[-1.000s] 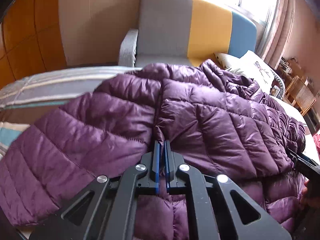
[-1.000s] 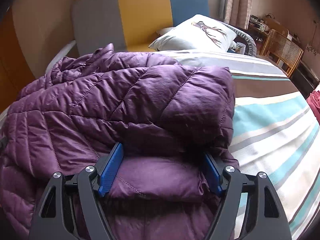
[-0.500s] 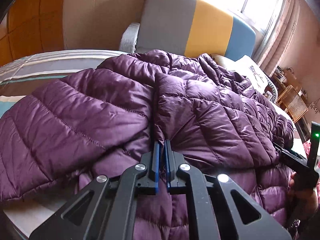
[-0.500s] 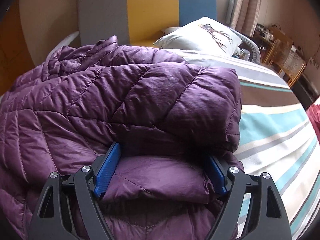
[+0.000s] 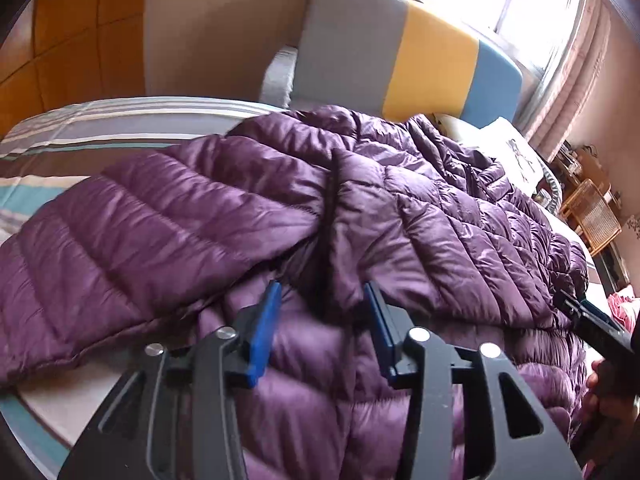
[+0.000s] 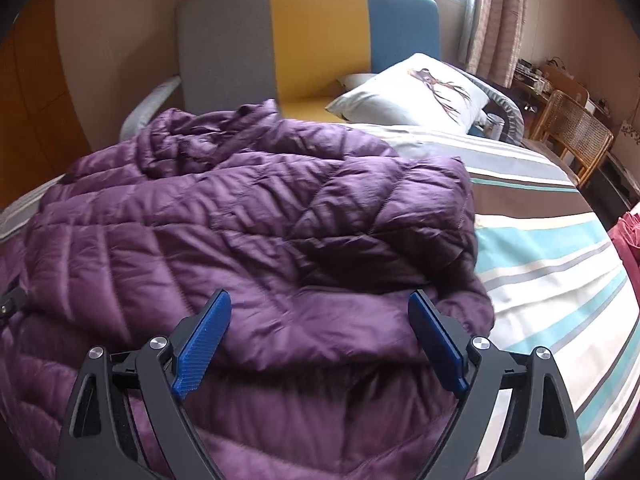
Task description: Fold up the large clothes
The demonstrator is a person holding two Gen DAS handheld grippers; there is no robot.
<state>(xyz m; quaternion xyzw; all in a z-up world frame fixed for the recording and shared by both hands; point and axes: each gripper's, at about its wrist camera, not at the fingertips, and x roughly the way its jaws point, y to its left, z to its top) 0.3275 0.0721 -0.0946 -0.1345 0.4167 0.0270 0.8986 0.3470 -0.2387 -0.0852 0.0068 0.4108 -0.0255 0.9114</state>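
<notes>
Purple jacket point(image 5: 420, 216), no legible writing

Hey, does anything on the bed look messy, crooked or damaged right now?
Nothing looks damaged or spilled. The purple puffer jacket is only roughly folded: its far end by the headboard is bunched and crumpled. Both the left hand-held gripper and right hand-held gripper are open over it.

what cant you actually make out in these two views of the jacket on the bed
- Left wrist view: the purple jacket runs under the open left gripper, so its near hem is hidden.
- Right wrist view: the open right gripper and the frame edge cut off the jacket's near part.
- Items on the desk are too small to identify.
</notes>
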